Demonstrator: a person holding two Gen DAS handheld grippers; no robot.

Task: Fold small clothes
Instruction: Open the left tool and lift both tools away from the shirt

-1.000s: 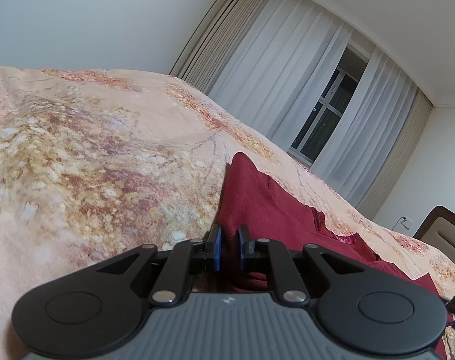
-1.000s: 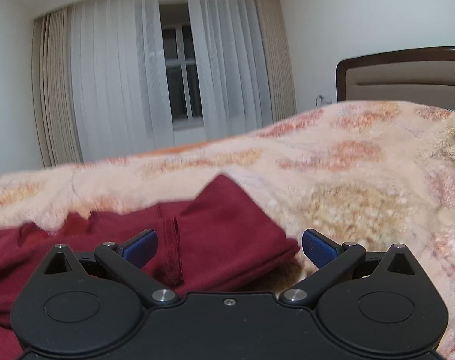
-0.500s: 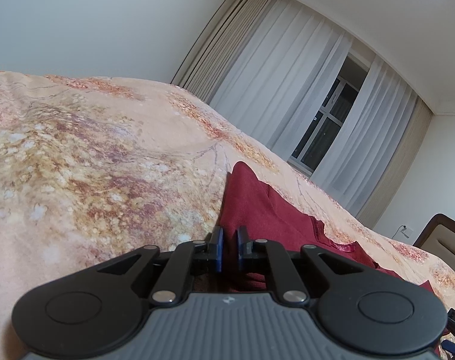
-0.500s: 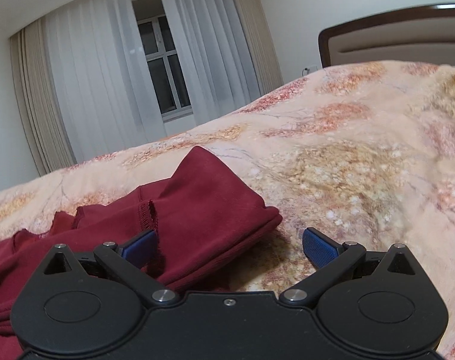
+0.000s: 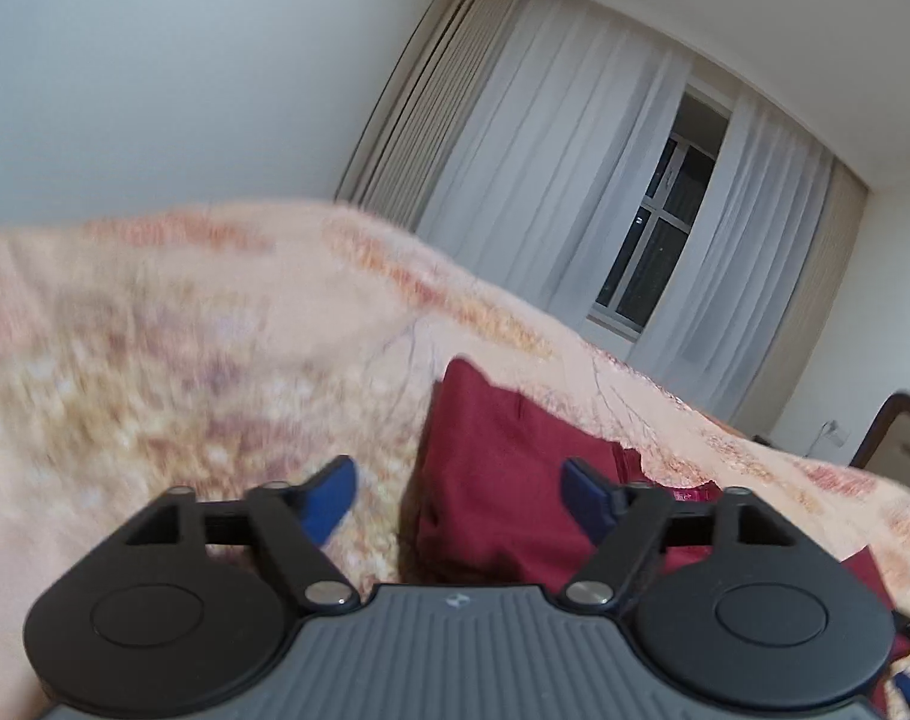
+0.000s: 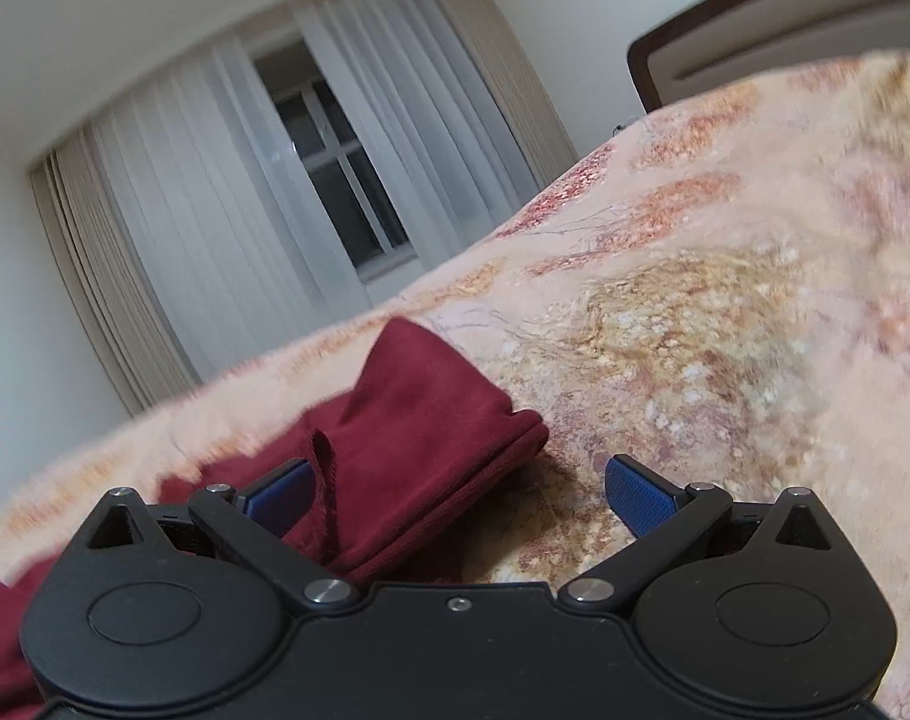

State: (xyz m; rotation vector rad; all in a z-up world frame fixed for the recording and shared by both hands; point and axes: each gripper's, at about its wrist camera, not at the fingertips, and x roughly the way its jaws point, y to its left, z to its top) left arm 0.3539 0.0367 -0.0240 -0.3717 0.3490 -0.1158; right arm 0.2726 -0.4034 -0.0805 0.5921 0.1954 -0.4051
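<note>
Jaws wide on the left gripper: they have just been opening, and the maroon garment that sat pinched between the blue pads half a second back now lies free in the gap, touched by neither pad. In this left wrist view the folded edge of the cloth rests on the patterned bedspread, rising ahead of the jaws and running off to their right, while the left pad stands over bare bedspread. The view is blurred, and more of the fold shows below the jaws than a moment ago.

Over to the right wrist view: the right gripper has its jaws spread as well, holding nothing. The garment's folded corner lies between them, closer to the left pad, with a frayed seam just ahead of that pad; the right pad hangs over bare bedspread. The frame has tilted compared with a second ago.

My read: that fold has just been laid down and let go, so the garment is resting part-folded, with more folding likely to come.
</note>
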